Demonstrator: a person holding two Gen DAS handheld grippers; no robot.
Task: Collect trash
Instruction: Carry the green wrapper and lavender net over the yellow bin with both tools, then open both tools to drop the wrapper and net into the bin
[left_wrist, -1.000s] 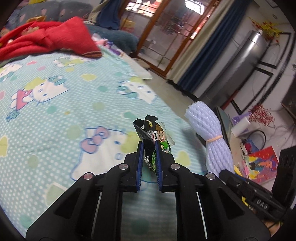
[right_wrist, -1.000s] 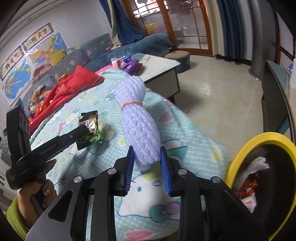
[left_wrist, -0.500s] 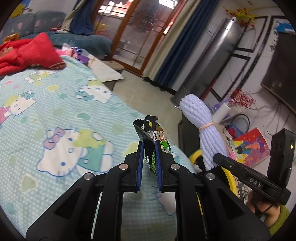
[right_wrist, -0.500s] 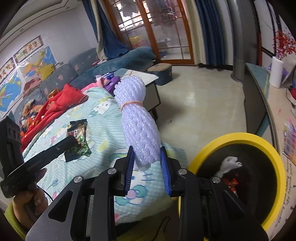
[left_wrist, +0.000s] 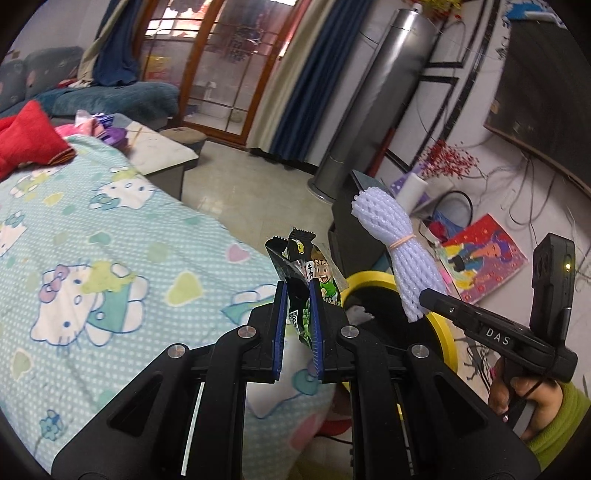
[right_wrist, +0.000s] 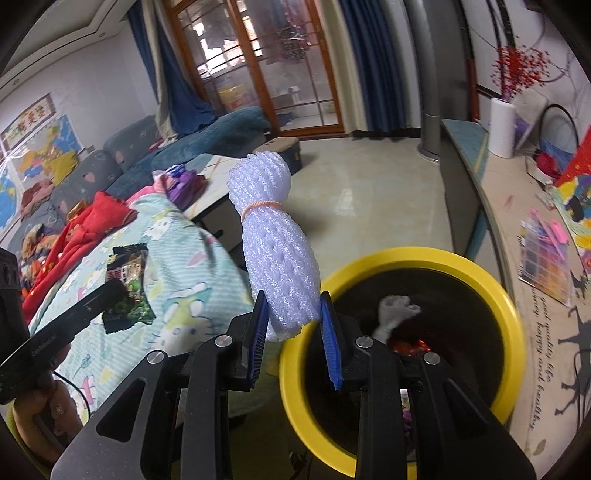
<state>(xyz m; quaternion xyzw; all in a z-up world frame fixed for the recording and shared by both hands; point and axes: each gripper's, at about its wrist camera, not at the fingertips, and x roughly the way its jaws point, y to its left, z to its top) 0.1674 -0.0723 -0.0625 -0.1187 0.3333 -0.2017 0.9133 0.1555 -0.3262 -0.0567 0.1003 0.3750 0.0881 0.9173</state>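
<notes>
From the left wrist, the left gripper (left_wrist: 298, 325) has its jaws clenched on a snack wrapper (left_wrist: 308, 273), which stands up between the blue pads above the edge of the bed (left_wrist: 110, 258). The yellow-rimmed bin (left_wrist: 439, 332) lies just beyond and to the right, partly hidden by the gripper body. To do this step well, the wrapper should be carried fully past the bed edge and over the dark mouth before the jaws let go, since a light wrapper is likely to flutter sideways.

From the right wrist, the right gripper (right_wrist: 293, 332) grasps a bundle of white foam netting (right_wrist: 275, 254) by its lower end, with the banded top standing free above the jaws. The bin (right_wrist: 491, 295) sits just right of the fingertips, already holding some rubbish. The bundle seems closest to the opening, so it should be brought over the middle of the mouth, tilted down and released low, keeping clear of the other gripper.
</notes>
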